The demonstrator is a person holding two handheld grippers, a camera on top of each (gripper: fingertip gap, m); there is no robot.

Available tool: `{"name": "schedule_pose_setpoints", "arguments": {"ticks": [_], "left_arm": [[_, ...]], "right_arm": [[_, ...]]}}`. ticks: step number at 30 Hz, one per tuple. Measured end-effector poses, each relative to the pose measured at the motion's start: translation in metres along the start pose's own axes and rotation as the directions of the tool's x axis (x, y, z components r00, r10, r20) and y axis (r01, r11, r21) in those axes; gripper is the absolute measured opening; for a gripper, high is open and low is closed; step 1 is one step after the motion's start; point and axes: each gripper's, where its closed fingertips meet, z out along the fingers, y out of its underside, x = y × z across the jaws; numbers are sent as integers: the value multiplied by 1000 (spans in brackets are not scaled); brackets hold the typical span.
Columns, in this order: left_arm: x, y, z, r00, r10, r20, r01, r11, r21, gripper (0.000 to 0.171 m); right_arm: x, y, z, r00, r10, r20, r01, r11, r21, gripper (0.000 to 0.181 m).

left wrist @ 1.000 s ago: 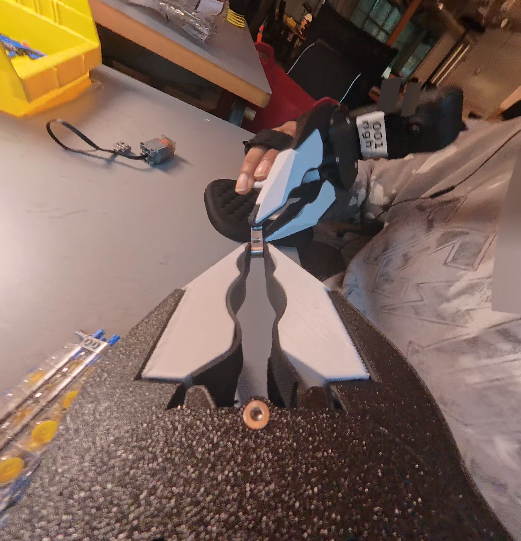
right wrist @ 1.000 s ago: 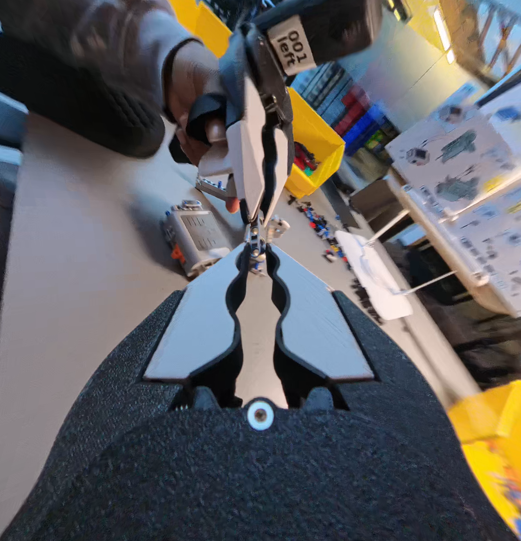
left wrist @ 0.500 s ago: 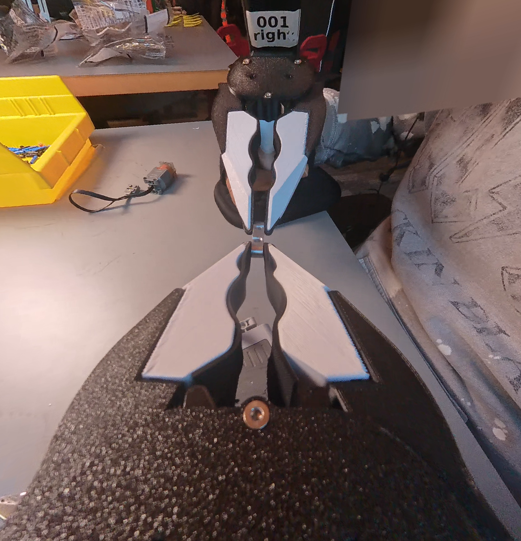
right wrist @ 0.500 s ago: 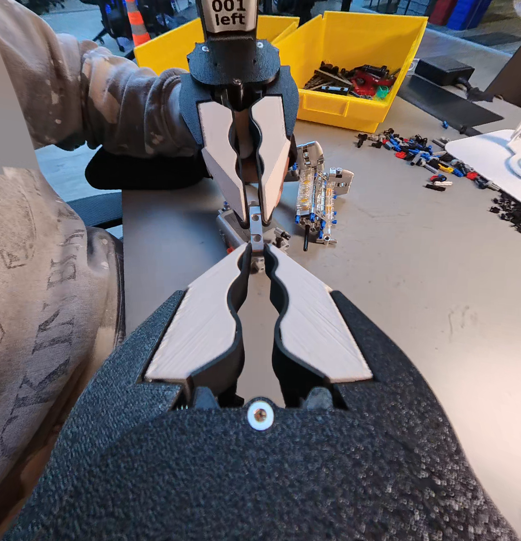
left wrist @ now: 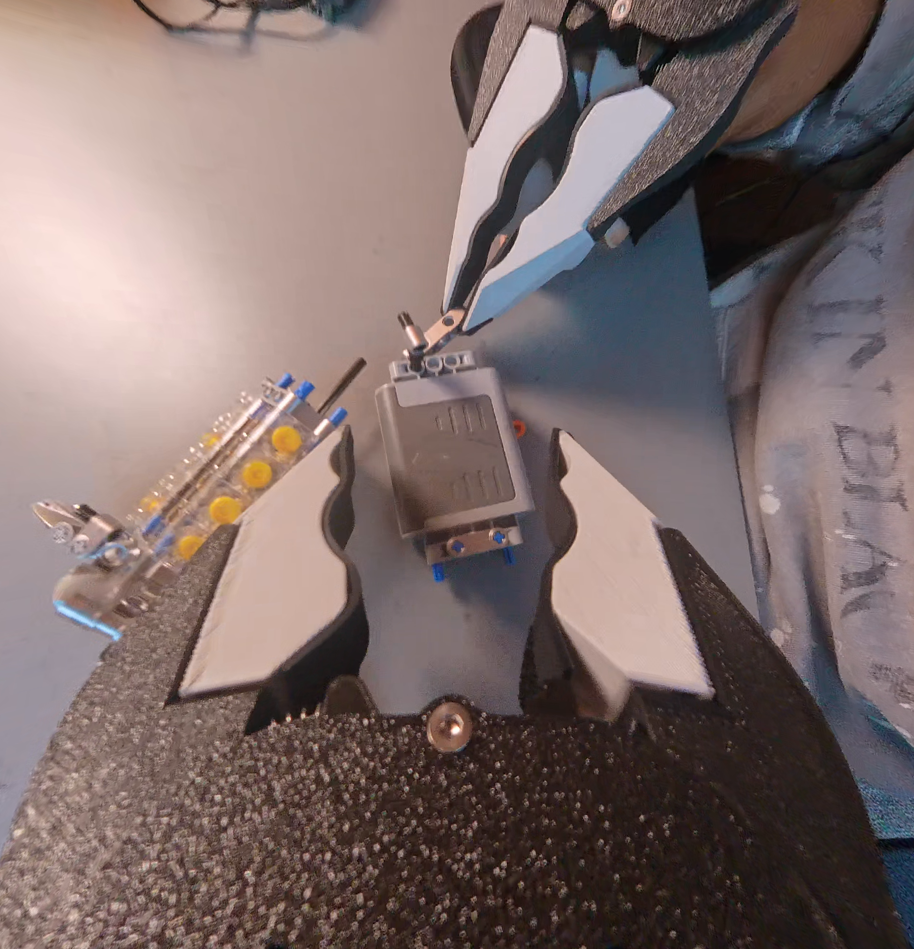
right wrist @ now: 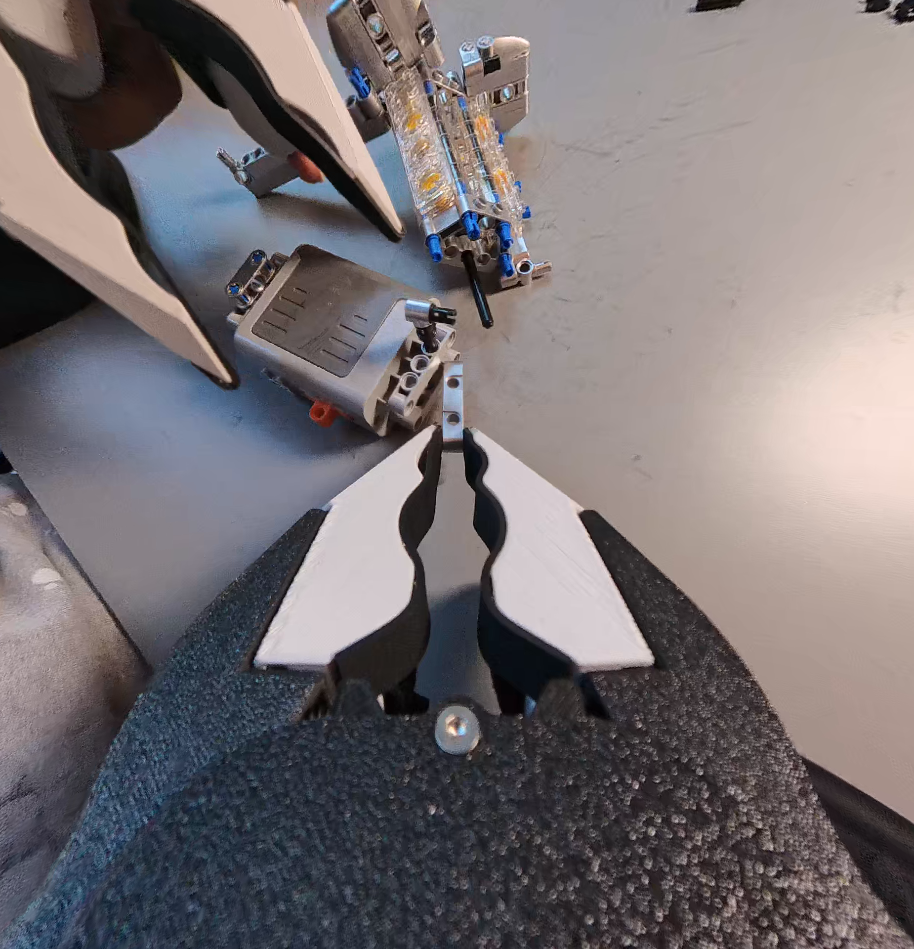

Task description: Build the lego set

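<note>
With left gripper (left wrist: 447, 436) fingers spread wide, the thin grey beam (right wrist: 452, 398) pinched by right gripper (right wrist: 451, 434) at centre frame could be twisted loose vs. motor block (right wrist: 337, 349).

In the left wrist view the left claw (left wrist: 450, 452) stands wide open over the grey motor block (left wrist: 452, 462), with bare bench (left wrist: 162, 205) from nine to twelve o'clock. At ten o'clock the clear brick assembly (left wrist: 224, 493) blocks the way; at one o'clock the right claw (left wrist: 462, 321) closes the gap, pinching a small grey beam (left wrist: 442, 331) just beside the block's far end. A person's sleeve (left wrist: 829, 462) walls off three o'clock. In the right wrist view, open bench (right wrist: 727, 359) lies from one to four o'clock.
</note>
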Motion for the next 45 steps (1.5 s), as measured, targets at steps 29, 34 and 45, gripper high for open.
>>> {"name": "schedule_pose_setpoints", "arguments": {"ticks": [29, 34, 45], "left_arm": [[7, 12, 15, 998, -38, 58, 35, 998, 43, 64], [4, -15, -6, 998, -42, 49, 30, 975, 222, 0], [16, -11, -17, 997, -60, 47, 50, 981, 187, 43]], "right_arm": [[-32, -22, -14, 952, -102, 289, 68, 990, 123, 12], [-36, -25, -18, 943, -189, 275, 154, 978, 144, 15], [-12, 8, -42, 960, -190, 204, 203, 978, -42, 29]]}}
